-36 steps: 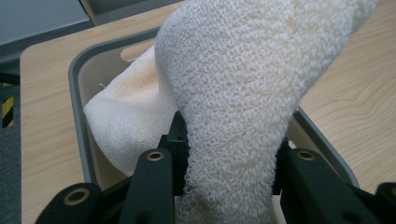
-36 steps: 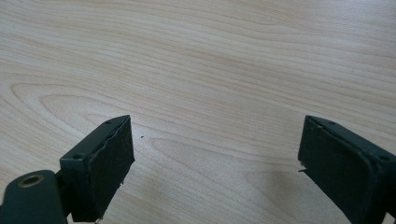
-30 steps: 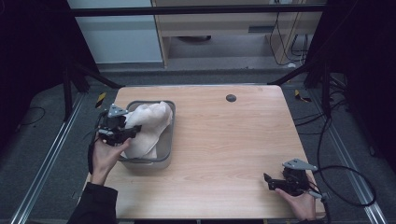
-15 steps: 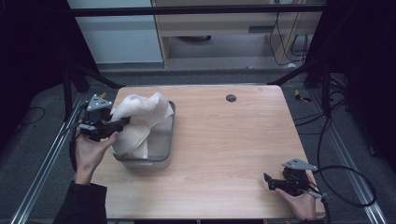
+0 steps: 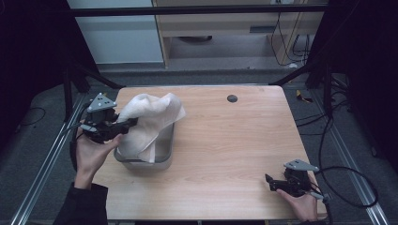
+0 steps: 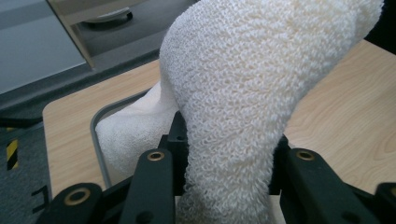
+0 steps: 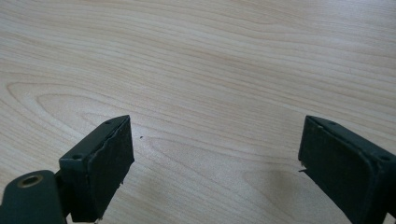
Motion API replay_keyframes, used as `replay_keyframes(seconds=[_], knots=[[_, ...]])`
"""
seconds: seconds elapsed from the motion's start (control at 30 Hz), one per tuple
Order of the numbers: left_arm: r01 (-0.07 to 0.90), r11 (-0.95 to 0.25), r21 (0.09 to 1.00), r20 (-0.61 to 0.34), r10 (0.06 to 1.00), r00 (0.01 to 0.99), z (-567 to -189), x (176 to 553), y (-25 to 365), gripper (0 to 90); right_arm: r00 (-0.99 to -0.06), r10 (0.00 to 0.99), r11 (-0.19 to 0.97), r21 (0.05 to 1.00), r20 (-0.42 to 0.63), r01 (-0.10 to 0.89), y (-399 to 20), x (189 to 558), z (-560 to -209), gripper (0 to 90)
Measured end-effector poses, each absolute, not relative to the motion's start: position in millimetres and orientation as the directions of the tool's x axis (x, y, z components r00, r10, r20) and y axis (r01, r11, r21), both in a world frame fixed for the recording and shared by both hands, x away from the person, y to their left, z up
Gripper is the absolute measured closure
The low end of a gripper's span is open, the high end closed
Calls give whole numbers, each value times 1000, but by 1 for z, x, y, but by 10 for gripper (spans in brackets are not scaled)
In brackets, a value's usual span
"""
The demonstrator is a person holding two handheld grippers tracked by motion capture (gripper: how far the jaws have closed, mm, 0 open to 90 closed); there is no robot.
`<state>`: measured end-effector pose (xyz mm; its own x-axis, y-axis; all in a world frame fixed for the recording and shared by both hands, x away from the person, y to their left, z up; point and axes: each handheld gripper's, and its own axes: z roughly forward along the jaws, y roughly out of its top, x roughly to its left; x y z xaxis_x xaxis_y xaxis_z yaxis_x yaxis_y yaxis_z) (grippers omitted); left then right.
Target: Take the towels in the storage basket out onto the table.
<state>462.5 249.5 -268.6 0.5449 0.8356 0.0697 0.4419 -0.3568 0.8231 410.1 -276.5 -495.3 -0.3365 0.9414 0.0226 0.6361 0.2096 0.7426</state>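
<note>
The left gripper (image 5: 126, 124) clamps the white towel (image 5: 149, 119), which drapes over the grey bin (image 5: 165, 157) at nine o'clock. Lift higher so it clears the rim. The right gripper (image 7: 215, 168) rests wide at five o'clock.

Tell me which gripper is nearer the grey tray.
Left. The left gripper is at the tray's left rim, shut on the white towel that rises out of it. The right gripper rests open near the table's front right corner, far from the tray.
</note>
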Motion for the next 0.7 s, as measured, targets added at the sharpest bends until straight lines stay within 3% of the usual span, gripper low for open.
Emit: replay_keyframes(seconds=[0.7], knots=[[376, -426, 823, 90, 750, 655, -253, 452, 198, 651, -336, 941, 205, 753, 24, 626, -278, 409, -494, 103]])
